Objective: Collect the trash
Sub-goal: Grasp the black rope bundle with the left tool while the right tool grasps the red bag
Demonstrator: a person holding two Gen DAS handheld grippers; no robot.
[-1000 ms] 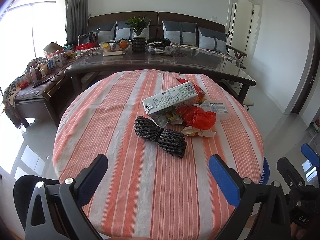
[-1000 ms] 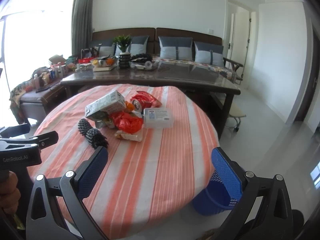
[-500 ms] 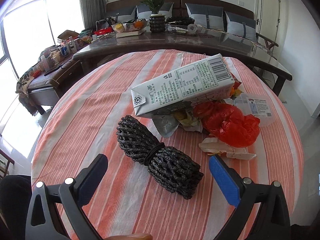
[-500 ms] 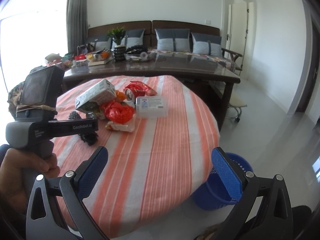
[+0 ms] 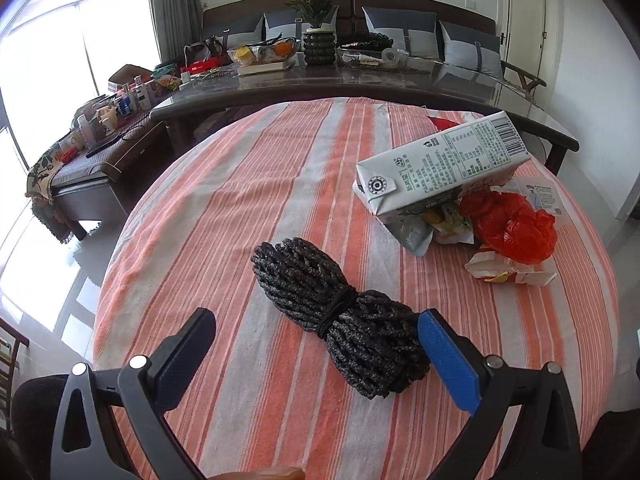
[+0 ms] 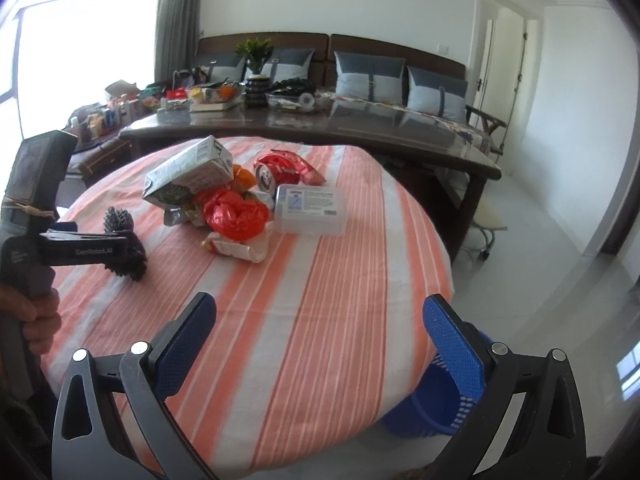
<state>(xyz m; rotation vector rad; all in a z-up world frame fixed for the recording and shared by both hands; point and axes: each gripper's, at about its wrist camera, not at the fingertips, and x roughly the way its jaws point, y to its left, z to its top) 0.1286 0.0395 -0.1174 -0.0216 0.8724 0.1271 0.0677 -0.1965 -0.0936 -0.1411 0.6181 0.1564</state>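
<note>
A black foam-net bundle [image 5: 340, 316] tied with a band lies on the round striped table [image 5: 248, 200]. My left gripper [image 5: 316, 344] is open and hovers just in front of it, the bundle's near end by the right finger [image 5: 448, 364]. Behind lies a trash pile: a milk carton [image 5: 440, 164], a red plastic bag [image 5: 512, 228] and a torn wrapper [image 5: 512, 274]. In the right wrist view the pile also shows a crushed can [image 6: 276, 172] and a clear plastic box [image 6: 312, 208]. My right gripper [image 6: 320, 332] is open above the table's near edge. A blue basket [image 6: 424, 408] stands on the floor below it.
A long dark table [image 5: 360, 84] with a plant, fruit bowl and clutter stands behind the round one, with a sofa beyond. A low bench with bottles [image 5: 100, 120] is at the left. A hand [image 6: 36, 312] holds the left gripper body at the right view's left edge.
My left gripper has moved forward and down toward the black bundle, which now sits close to its fingers. The right gripper has edged slightly nearer the table.
</note>
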